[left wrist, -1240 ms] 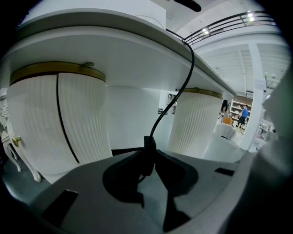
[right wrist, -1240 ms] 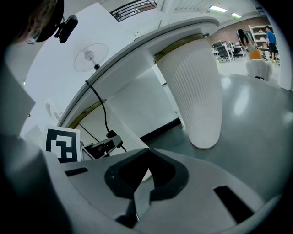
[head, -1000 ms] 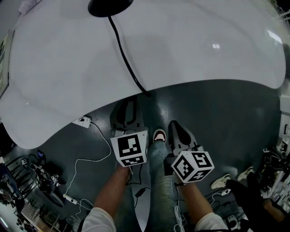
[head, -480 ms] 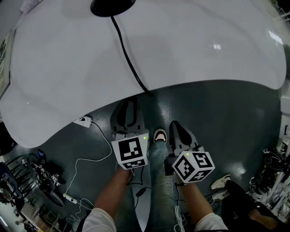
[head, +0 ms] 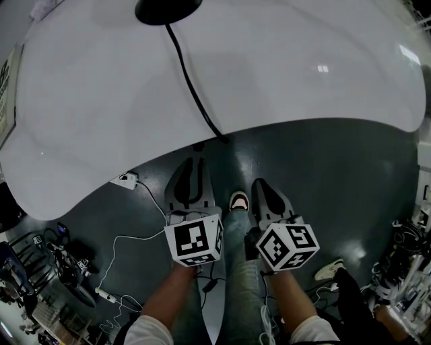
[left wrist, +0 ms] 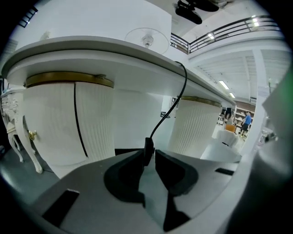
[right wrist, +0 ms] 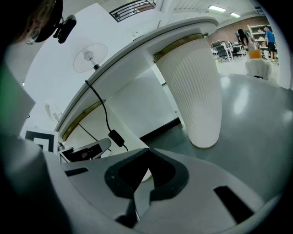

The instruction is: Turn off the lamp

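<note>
Left gripper view | left tool parted | cord switch just ahead

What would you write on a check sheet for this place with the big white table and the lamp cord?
Surface: white table, bare apart from the lamp.
Job's things: black lamp base at the top of the head view; inline switch hangs below the near edge. Cannot tell if the lamp is lit.
Clutter: nothing seen on the table; gear piled on the floor at the left.
Grippers: left gripper jaws slightly apart, switch at their tips; right gripper jaws together, empty.
Cables: black cord crosses the table and drops over its edge; white cable runs from a white adapter on the floor.
Surroundings: grey floor, ribbed white table legs.
</note>
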Tool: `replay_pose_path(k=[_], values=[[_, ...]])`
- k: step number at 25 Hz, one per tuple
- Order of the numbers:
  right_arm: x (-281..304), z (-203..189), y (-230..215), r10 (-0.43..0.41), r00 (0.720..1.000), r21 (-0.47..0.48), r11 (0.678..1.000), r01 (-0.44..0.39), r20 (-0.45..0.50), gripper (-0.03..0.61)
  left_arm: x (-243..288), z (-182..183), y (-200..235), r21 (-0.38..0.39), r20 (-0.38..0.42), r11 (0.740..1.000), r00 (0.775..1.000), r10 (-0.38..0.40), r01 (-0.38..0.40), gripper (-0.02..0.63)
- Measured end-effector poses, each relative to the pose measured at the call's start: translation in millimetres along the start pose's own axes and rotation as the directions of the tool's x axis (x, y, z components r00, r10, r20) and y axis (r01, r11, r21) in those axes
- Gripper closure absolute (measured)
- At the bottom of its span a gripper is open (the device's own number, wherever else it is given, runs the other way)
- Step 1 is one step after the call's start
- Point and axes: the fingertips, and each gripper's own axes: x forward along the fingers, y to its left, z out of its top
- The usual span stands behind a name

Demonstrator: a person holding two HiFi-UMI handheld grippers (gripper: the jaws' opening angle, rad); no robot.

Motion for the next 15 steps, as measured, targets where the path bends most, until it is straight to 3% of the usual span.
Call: replay_pose_path(k=[5, 8, 15], values=[[4, -2, 4, 0.002, 1.0, -0.005, 1.0, -0.002, -0.004, 0.58, -7, -11, -2, -0.034, -0.027, 0.999, 0.999, -0.02, 0.019, 0.534], [4, -3, 7, 0.006, 1.0, -0.006, 1.0, -0.006, -0.006, 0.58, -11, -15, -2, -0.042, -0.035, 0.999, 0.999, -0.024, 0.023, 0.581], [3, -2, 12, 0.011, 1.0, -0.007, 1.0, -0.011, -0.004, 0.58, -17, -16, -5, -0.051, -0.045, 0.998, 0.998, -0.045, 0.042, 0.603]])
